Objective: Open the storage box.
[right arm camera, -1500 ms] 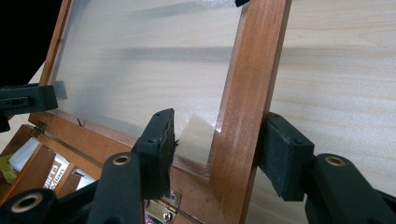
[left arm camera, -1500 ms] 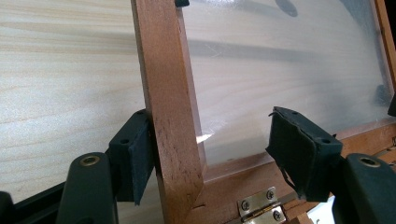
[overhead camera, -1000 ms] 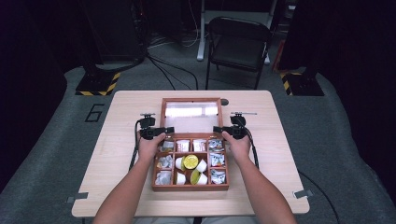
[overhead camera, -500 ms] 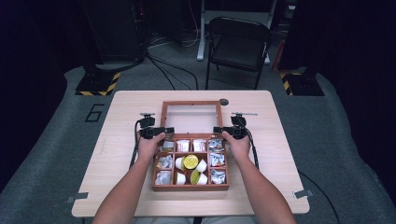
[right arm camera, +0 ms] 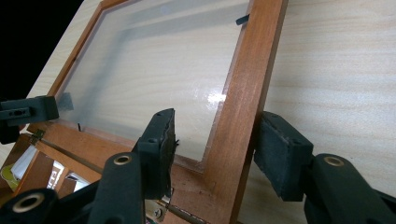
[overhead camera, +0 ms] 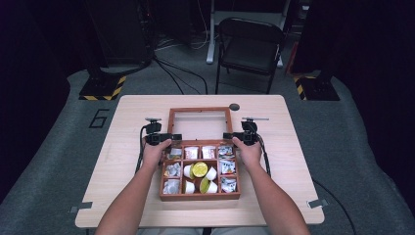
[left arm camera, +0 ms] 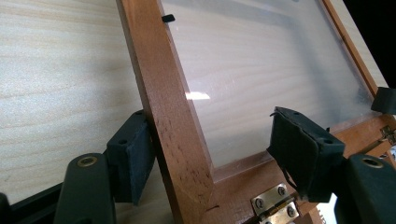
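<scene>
A wooden compartment box (overhead camera: 199, 197) sits at the table's near middle, its glass-paned lid (overhead camera: 199, 110) swung open and leaning back. My left gripper (overhead camera: 172, 137) is at the lid's left rail near the hinge; in the left gripper view the left gripper (left arm camera: 217, 158) straddles that rail (left arm camera: 163, 102), jaws wide apart, one pad (left arm camera: 133, 163) against the wood. My right gripper (overhead camera: 228, 136) mirrors it at the right rail. In the right gripper view the right gripper (right arm camera: 219, 154) stands open astride the rail (right arm camera: 247, 84), one pad over the glass.
The box holds white cups, yellow-green pieces (overhead camera: 199, 169) and several shiny packets. A small dark round object (overhead camera: 234, 106) lies behind the lid's right corner. A folding chair (overhead camera: 249, 44) stands beyond the table. Bare tabletop (overhead camera: 132, 171) lies left and right of the box.
The lid has tilted farther back: the bright glare on its glass a second ago is gone and the table shows through. Both hands have stayed at the hinge corners.
</scene>
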### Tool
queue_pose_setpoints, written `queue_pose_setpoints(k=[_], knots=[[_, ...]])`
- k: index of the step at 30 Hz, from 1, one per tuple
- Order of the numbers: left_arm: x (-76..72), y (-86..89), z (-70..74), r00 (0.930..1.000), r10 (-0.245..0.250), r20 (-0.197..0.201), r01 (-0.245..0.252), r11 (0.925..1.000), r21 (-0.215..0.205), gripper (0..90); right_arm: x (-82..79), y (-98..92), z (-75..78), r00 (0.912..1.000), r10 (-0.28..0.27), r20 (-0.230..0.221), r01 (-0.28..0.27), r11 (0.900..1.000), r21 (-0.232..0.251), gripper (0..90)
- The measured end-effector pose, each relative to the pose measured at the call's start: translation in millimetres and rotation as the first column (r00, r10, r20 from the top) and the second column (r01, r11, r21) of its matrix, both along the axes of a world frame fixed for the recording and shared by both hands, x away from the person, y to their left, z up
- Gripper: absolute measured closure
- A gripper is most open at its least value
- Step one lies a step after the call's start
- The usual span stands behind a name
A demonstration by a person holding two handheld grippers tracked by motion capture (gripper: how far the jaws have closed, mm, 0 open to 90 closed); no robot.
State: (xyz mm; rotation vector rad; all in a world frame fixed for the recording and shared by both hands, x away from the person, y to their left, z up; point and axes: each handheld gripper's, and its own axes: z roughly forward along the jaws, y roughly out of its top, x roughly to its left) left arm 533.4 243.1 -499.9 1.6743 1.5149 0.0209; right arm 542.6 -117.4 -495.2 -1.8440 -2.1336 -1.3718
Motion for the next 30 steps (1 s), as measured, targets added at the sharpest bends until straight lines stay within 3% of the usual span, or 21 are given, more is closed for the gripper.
queue_pose_setpoints(k=[15,20,23,30], knots=[[0.7,-1.1,-0.3,1.0000,-0.005,0.005,0.005,1.0000,-0.002,31.7,-1.4,-0.8,0.6,1.0000,-0.004,0.004,0.004,1.000,-0.013,48.6],[4.4,-3.9,4.0,0.9995,-0.032,-0.005,0.032,0.9990,0.031,31.6,-2.7,-2.8,1.9,1.0000,-0.006,0.004,0.006,1.000,-0.018,49.1],[4.0,-5.4,3.7,0.9999,-0.016,-0.005,0.016,0.9996,0.022,31.5,-2.7,-3.2,3.1,0.9999,-0.001,0.013,0.002,1.000,-0.032,49.1],[5.0,-5.3,1.7,0.9998,-0.011,-0.013,0.012,0.9998,0.015,31.1,-3.0,-3.8,1.6,0.9998,-0.014,-0.017,0.014,1.000,-0.011,49.1]])
